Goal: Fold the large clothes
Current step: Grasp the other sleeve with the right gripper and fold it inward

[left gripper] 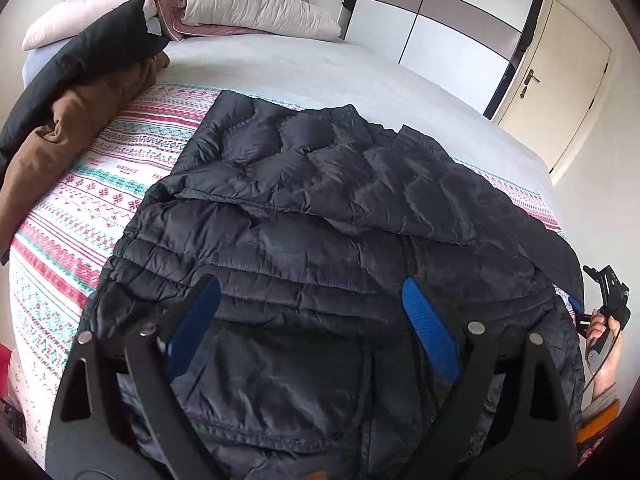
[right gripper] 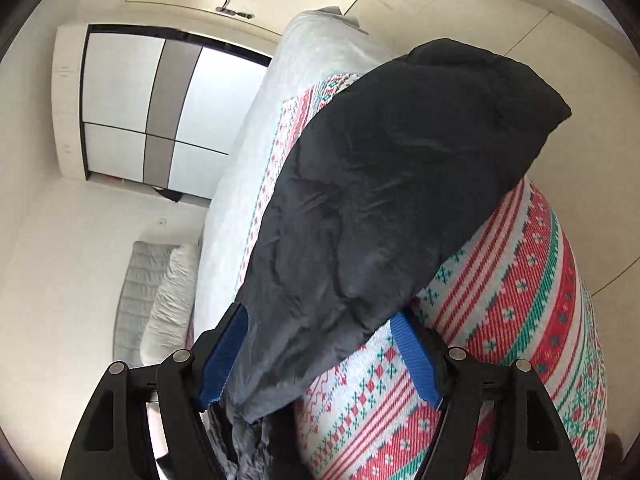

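A large dark quilted puffer jacket [left gripper: 320, 216] lies spread on the patterned blanket [left gripper: 132, 168] on the bed, one sleeve folded across its chest. My left gripper [left gripper: 310, 296] is open, its blue pads just above the jacket's lower front, holding nothing. My right gripper [right gripper: 320, 332] is open at the jacket's right edge, with the jacket fabric [right gripper: 360, 216] lying between its blue pads [right gripper: 416, 354]. The right gripper also shows at the far right of the left wrist view [left gripper: 608, 300].
A pile of black and brown clothes [left gripper: 80, 92] lies at the bed's left. Pillows and folded quilts [left gripper: 248, 8] sit at the headboard. A wardrobe [left gripper: 440, 20] and a door [left gripper: 560, 88] stand beyond the bed.
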Motion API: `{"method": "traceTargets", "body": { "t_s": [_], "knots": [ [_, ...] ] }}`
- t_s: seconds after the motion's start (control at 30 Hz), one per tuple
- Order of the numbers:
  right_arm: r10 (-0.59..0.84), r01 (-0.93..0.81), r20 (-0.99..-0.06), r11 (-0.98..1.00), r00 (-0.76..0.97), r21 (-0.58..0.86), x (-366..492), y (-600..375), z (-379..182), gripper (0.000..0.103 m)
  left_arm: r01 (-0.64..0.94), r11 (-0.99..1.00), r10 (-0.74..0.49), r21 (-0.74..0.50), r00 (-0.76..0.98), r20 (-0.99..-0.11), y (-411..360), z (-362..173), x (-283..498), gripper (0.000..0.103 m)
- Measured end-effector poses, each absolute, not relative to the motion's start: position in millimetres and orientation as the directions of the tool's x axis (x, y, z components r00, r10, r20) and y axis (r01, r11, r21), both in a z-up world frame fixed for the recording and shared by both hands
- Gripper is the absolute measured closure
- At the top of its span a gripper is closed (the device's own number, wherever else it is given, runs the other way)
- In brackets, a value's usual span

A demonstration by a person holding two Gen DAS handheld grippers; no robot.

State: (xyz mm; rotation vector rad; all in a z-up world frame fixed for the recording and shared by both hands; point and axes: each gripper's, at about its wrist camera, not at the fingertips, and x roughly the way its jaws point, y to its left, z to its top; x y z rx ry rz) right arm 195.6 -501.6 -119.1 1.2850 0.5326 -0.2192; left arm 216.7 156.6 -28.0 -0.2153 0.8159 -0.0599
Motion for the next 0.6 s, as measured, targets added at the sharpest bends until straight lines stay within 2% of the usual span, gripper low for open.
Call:
{"method": "traceTargets", "body": {
  "t_s": [0.13, 0.17, 0.2, 0.23, 0.27, 0.33, 0.43, 0.6],
  "knots": [
    [0.088, 0.485, -0.549, 0.367, 0.831, 0.794, 224.1, -511.9, -110.0, 0.032, -0.018, 0.991, -0.085, -0.134, 0.694, -0.715, 146.6, -35.3, 228.9, 0.011],
    [0.053, 0.522, -0.585, 0.394, 0.809, 0.757, 231.5, -512.7, -106.6, 0.047, -0.017, 0.992, -0.078, -0.128, 0.707, -0.703, 145.5, -36.0, 228.6, 0.011],
    [0.024, 0.56, -0.624, 0.413, 0.781, 0.718, 238.5, -512.2, -104.2, 0.074, -0.02, 0.992, -0.076, -0.127, 0.705, -0.705, 145.6, -37.0, 229.9, 0.011],
    [0.003, 0.588, -0.647, 0.413, 0.763, 0.695, 246.2, -508.8, -101.8, 0.086, -0.012, 0.991, -0.089, -0.133, 0.686, -0.722, 146.1, -37.4, 232.5, 0.011],
    [-0.02, 0.596, -0.645, 0.402, 0.764, 0.695, 247.8, -505.9, -96.2, 0.094, 0.005, 0.989, -0.112, -0.146, 0.668, -0.736, 147.2, -37.0, 233.7, 0.011],
    [-0.077, 0.595, -0.63, 0.432, 0.773, 0.678, 249.4, -494.6, -73.9, 0.096, 0.005, 0.985, -0.13, -0.172, 0.674, -0.728, 154.4, -34.3, 230.0, 0.011],
    [-0.179, 0.594, -0.623, 0.577, 0.761, 0.56, 258.1, -458.5, -23.5, 0.097, -0.013, 0.982, -0.132, -0.189, 0.67, -0.731, 165.1, -31.5, 229.1, 0.011],
    [-0.241, 0.516, -0.584, 0.775, 0.775, 0.365, 285.0, -372.3, 53.3, 0.097, -0.046, 0.974, -0.134, -0.223, 0.674, -0.727, 179.1, -25.0, 225.9, 0.011]
  ]
}}
